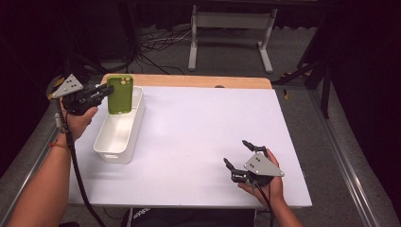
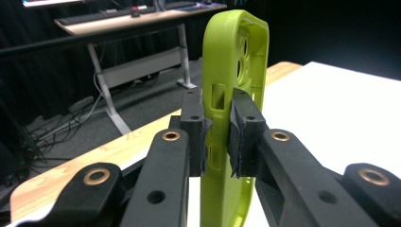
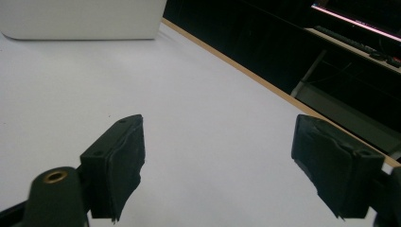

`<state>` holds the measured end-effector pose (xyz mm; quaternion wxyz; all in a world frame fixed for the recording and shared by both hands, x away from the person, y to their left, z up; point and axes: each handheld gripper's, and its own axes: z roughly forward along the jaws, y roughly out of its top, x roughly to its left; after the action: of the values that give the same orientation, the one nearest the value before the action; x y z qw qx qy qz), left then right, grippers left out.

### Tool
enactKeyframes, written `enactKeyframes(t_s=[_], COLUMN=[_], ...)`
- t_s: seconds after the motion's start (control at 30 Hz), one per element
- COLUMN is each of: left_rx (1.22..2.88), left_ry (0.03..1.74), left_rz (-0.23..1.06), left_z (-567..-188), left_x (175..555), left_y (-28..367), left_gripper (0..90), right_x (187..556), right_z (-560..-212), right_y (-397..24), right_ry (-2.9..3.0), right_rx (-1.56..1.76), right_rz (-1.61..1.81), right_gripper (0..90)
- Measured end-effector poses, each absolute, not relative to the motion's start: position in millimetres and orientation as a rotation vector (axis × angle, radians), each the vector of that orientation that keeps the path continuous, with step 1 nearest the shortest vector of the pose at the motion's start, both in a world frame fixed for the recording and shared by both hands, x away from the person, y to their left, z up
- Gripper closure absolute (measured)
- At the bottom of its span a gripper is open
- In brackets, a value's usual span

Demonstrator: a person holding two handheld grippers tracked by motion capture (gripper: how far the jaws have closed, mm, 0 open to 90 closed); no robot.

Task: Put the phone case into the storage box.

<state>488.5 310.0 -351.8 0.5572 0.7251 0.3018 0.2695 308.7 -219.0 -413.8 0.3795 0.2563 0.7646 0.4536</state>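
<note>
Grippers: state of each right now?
Left gripper: shut on the green phone case, above the white bin.
Right gripper: open, holding nothing.

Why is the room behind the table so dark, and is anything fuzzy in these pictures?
High view: the white table is brightly lit while the floor and curtains around it stay dim. Left gripper view: the green phone case looks sharp, and the table behind it glares nearly pure white. Right gripper view: the close black pads look a little soft, and the white bin fades into the bright tabletop.
</note>
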Motion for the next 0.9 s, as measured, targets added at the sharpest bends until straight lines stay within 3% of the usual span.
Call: enactKeyframes(t_s=[0.2,0.9], left_rx=[1.785,1.732], left_ry=[0.695,0.784], left_rz=[0.646,0.610], left_z=[-362,-411], left_x=[515,563], left_y=[305,298], left_gripper=[78.8,78.6], right_x=[306,313], right_z=[-412,-430], right_y=[-217,-204], right_ry=[1.964,2.139], right_rx=[0.665,0.663], right_rz=[1.163,1.101], right_gripper=[19.2,19.2])
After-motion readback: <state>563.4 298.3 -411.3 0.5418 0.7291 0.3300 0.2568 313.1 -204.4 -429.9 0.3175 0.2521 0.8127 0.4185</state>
